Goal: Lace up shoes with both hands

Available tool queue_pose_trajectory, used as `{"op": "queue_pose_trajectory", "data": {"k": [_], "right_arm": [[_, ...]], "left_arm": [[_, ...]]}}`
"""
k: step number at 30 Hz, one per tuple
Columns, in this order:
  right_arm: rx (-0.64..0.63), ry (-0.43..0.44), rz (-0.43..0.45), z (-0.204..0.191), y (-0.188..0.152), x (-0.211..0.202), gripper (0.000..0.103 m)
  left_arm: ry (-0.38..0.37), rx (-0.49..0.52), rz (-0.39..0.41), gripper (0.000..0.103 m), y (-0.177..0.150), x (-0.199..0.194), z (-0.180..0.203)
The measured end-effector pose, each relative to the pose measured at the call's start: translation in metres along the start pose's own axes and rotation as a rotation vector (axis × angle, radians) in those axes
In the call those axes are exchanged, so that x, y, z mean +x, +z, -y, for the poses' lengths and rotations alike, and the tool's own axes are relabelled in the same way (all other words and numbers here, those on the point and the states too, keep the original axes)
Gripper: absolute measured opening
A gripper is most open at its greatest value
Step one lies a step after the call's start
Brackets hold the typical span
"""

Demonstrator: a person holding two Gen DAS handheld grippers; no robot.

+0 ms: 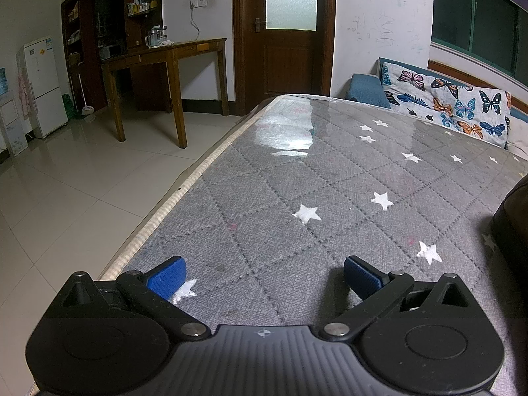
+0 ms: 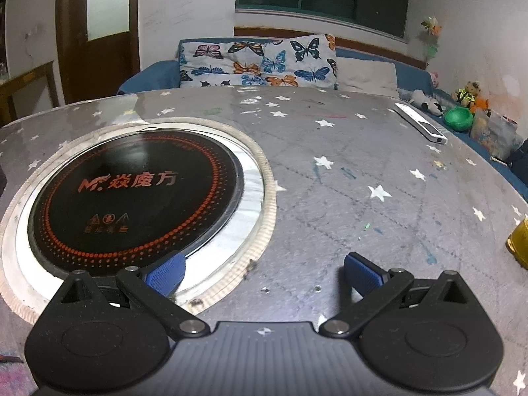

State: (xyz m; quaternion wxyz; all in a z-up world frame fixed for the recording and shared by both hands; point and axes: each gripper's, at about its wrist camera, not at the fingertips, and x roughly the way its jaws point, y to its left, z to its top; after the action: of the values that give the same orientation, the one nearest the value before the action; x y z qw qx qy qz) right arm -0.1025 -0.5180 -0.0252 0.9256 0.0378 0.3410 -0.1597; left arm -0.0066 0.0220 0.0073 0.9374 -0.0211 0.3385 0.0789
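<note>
Nearest you in the left wrist view is your left gripper (image 1: 264,277), its blue pads (image 1: 166,279) spread wide with nothing between them, low over the grey star-quilted table cover (image 1: 297,181). At 9 o'clock the tiled floor (image 1: 66,181) runs out to a white fridge (image 1: 41,85); at 11 o'clock stands a wooden desk (image 1: 171,56), and at 12 o'clock a brown door (image 1: 283,33). At 2 o'clock a butterfly-print cushion (image 1: 445,99) lies on the blue sofa (image 1: 366,90). At 3 o'clock a dark rounded shape (image 1: 513,224) sits at the frame edge; you cannot tell whether it is the shoe.

In the right wrist view your right gripper (image 2: 264,275) also stands wide apart and empty. At 10 o'clock sits a round black induction hob (image 2: 138,198) set into the table. At 2 o'clock a white remote control (image 2: 420,122) lies near the far edge, and at 3 o'clock a yellow container (image 2: 519,241) is cut off by the frame. No shoe or lace shows here.
</note>
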Motion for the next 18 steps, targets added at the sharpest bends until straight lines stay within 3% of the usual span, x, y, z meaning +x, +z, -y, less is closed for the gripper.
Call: {"op": "queue_pose_trajectory", "data": {"k": [18], "right_arm": [[0.004, 0.000, 0.003, -0.0009, -0.0002, -0.0017, 0.103]], "left_arm": [[0.002, -0.002, -0.004, 0.103, -0.0009, 0.0005, 0.0019]]}}
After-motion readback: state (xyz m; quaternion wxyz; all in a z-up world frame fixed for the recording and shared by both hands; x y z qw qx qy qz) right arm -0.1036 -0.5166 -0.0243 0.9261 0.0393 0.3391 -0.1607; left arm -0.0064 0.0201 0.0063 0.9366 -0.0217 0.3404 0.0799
